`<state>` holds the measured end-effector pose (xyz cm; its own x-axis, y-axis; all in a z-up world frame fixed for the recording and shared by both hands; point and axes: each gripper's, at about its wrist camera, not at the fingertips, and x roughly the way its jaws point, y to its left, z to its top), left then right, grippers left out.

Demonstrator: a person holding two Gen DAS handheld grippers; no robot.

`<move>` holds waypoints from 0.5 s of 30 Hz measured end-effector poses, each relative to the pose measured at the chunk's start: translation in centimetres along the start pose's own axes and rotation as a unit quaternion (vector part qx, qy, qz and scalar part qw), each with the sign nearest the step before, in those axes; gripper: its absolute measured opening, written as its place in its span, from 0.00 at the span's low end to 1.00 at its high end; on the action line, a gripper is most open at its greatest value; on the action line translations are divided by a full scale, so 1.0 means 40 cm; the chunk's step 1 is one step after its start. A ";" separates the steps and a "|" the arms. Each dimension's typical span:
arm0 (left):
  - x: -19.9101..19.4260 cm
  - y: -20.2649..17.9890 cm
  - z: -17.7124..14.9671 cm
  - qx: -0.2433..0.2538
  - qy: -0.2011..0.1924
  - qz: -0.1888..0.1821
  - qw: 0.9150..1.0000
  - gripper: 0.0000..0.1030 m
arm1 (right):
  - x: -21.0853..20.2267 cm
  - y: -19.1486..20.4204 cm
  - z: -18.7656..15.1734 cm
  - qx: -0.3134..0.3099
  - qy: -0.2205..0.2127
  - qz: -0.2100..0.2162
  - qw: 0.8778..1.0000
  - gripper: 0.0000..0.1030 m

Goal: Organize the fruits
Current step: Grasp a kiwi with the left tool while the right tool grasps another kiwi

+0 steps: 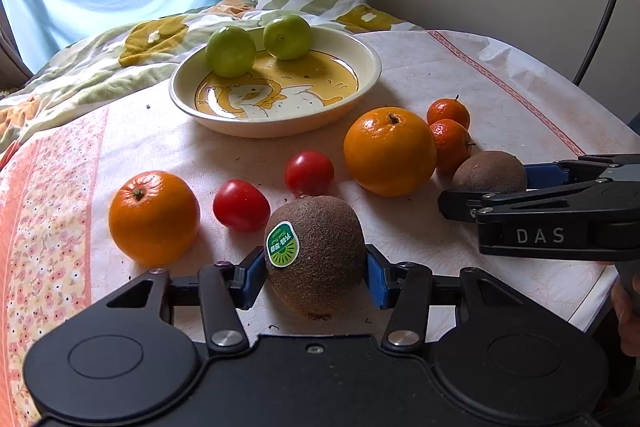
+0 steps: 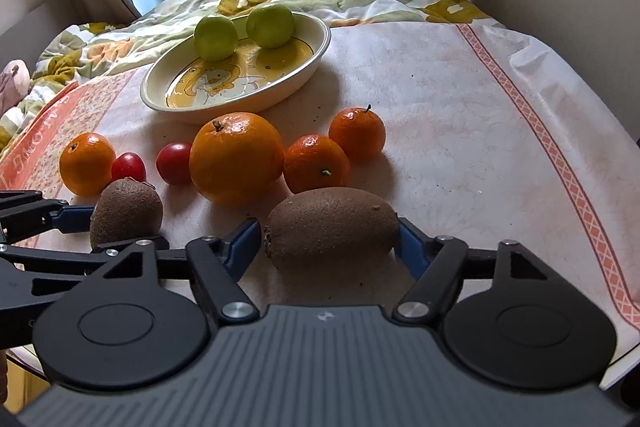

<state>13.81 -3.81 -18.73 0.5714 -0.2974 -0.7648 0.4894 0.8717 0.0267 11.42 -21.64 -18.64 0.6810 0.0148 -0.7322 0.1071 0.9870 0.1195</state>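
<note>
Kiwis sit on the cloth, one between each gripper's pads: left gripper (image 1: 316, 273) pinches the stickered kiwi (image 1: 316, 255), right gripper (image 2: 330, 237) brackets the long kiwi (image 2: 332, 227) (contact unclear). Soft skin, so squeeze mid-body gently.

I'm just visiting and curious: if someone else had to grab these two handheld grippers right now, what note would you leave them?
Left gripper: closed on the stickered kiwi, low at the table's near edge.
Right gripper: its pads sit at both ends of the other kiwi; whether the grip is firm is unclear.
Done: two green citrus fruits sit in the duck-print plate.
Left: on the tablecloth remain two oranges, two mandarins, two cherry tomatoes, plus both kiwis.
</note>
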 end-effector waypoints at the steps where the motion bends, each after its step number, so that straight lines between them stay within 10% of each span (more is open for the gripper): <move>1: -0.002 0.000 -0.001 0.000 -0.001 0.000 1.000 0.54 | -0.001 -0.002 0.000 0.001 0.000 0.002 1.000 0.81; 15: -0.040 0.000 0.011 0.001 -0.011 -0.004 1.000 0.54 | -0.037 -0.004 0.005 0.027 -0.001 0.003 1.000 0.80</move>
<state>13.20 -3.50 -17.21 0.5816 -0.3118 -0.7513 0.4947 0.8688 0.0224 10.54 -21.85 -17.42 0.6830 0.0200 -0.7301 0.1417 0.9770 0.1593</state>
